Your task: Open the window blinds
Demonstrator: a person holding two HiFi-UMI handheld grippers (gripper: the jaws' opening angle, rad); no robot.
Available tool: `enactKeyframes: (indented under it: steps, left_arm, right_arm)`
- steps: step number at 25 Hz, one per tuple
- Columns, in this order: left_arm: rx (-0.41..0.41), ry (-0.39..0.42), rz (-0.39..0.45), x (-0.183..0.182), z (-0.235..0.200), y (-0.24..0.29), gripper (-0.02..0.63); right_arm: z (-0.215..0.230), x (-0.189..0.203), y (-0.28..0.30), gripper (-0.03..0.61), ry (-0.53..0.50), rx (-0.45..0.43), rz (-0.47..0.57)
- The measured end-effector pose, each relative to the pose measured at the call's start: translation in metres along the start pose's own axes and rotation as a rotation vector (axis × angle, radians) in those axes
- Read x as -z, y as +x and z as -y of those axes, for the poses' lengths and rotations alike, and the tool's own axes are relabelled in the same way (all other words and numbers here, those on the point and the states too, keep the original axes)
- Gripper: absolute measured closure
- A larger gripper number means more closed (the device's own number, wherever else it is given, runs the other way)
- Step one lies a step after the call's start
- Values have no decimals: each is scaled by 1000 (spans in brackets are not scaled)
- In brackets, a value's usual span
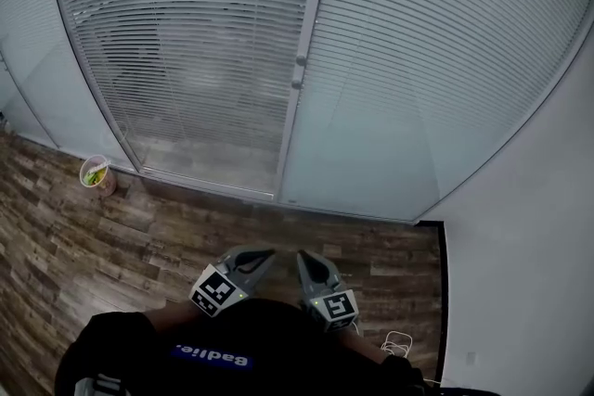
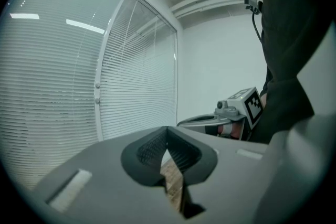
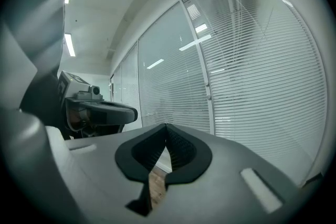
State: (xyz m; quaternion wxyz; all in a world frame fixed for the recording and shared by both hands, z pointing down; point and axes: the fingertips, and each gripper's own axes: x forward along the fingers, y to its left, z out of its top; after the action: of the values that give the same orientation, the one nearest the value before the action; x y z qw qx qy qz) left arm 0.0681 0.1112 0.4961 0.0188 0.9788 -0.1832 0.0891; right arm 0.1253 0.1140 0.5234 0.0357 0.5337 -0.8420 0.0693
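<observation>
From above, the left gripper (image 1: 267, 255) and right gripper (image 1: 303, 257) sit side by side close to the person's chest, tips nearly meeting, over a wood-plank floor (image 1: 139, 236). That head view alone shows a small cup (image 1: 96, 173) standing on the floor, ahead of the left fingers and well off to their left, against the foot of the glass. It also shows a loose white cable (image 1: 397, 343) behind and to the right of the right fingers.

The gripper views give what the head view cannot: each pair of fingers seen end on. The left fingers (image 2: 149, 152) are closed tip to tip with nothing between them, only floor showing through the notch below. The right fingers (image 3: 184, 152) are closed the same way, and empty. These views also take in the ceiling lights (image 3: 69, 44).

The blinds (image 1: 186, 32) hang straight ahead of both sets of fingers, well apart from them, in two panels split by a pale upright post (image 1: 302, 60). The slats are white, horizontal and let down. The panel ahead of the left fingers looks slightly see-through, though glare makes that hard to judge. A plain white wall (image 1: 529, 274) stands right of the right fingers.
</observation>
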Motion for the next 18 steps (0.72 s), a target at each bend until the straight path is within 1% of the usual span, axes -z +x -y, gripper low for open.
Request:
enactKeyframes:
  steps: [4, 7, 12, 15, 18]
  left_arm:
    - [-22, 0, -5, -2, 4, 8, 614]
    - [-40, -2, -12, -2, 6, 15, 614]
    - [-73, -11, -17, -2, 11, 28, 614]
    - [-91, -11, -18, -3, 16, 33, 614]
    - [-108, -14, -22, -1, 17, 37, 614]
  right_arm:
    - [7, 0, -5, 575, 13, -20, 2]
    - [10, -8, -6, 575, 39, -39, 21]
    - [26, -3, -13, 575, 51, -55, 18]
    - [34, 7, -18, 575, 18, -66, -11]
    - [36, 10, -19, 575, 33, -82, -13]
